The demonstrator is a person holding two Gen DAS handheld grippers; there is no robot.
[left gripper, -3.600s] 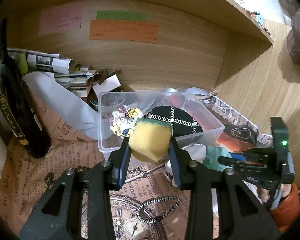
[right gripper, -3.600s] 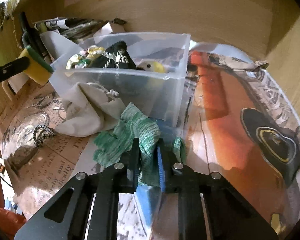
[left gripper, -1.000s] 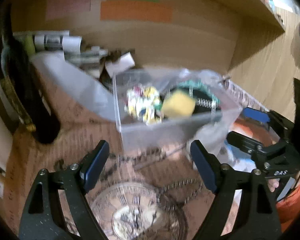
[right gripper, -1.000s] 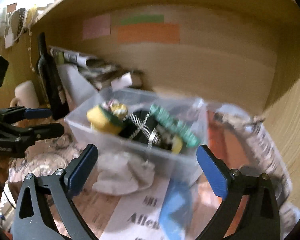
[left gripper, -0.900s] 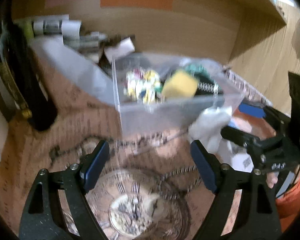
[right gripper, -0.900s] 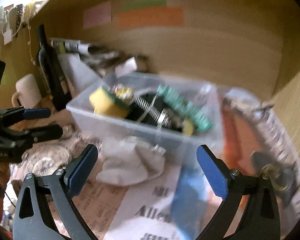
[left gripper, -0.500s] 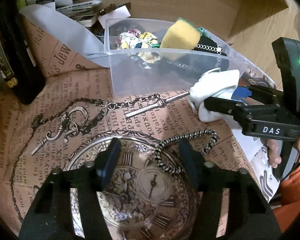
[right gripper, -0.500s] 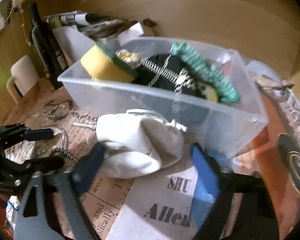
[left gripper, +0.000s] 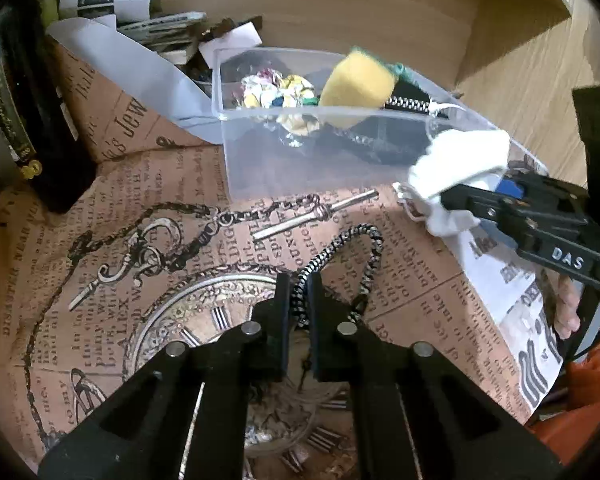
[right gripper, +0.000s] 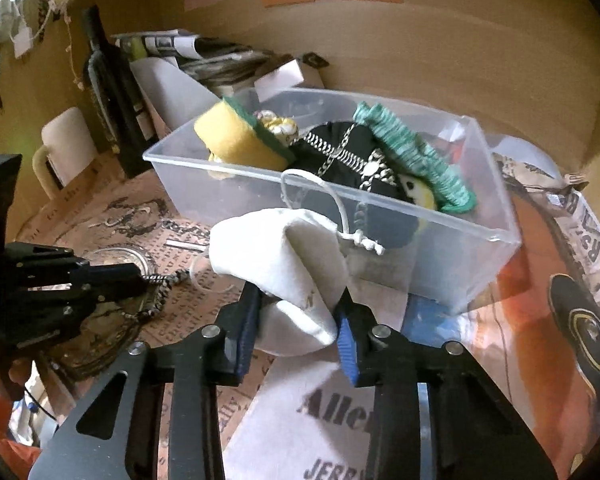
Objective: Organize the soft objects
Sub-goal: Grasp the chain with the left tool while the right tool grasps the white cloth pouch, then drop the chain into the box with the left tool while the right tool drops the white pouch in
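Observation:
A clear plastic bin (left gripper: 260, 160) (right gripper: 440, 256) holds a yellow sponge (left gripper: 356, 84) (right gripper: 236, 140), a floral scrunchie (left gripper: 276, 92), a black pouch with chain trim (right gripper: 340, 152) and a green knit cloth (right gripper: 412, 156). My left gripper (left gripper: 299, 300) is shut on a black-and-white braided cord (left gripper: 356, 248) lying on the printed paper; it also shows in the right wrist view (right gripper: 140, 278). My right gripper (right gripper: 296, 320) is shut on a white drawstring pouch (right gripper: 288, 264) (left gripper: 456, 168), held just in front of the bin.
A dark bottle (left gripper: 24, 120) (right gripper: 108, 92) stands at the left, with rolled newspapers (left gripper: 140, 12) behind the bin. A cream mug (right gripper: 64, 148) sits beside the bottle. Wooden walls close the back and right. Printed paper (left gripper: 140, 240) covers the surface.
Both grippers dropped the sponge and green cloth into the bin, opened, then came down. The left has closed on the braided cord; the right has closed on the white pouch and lifted it.

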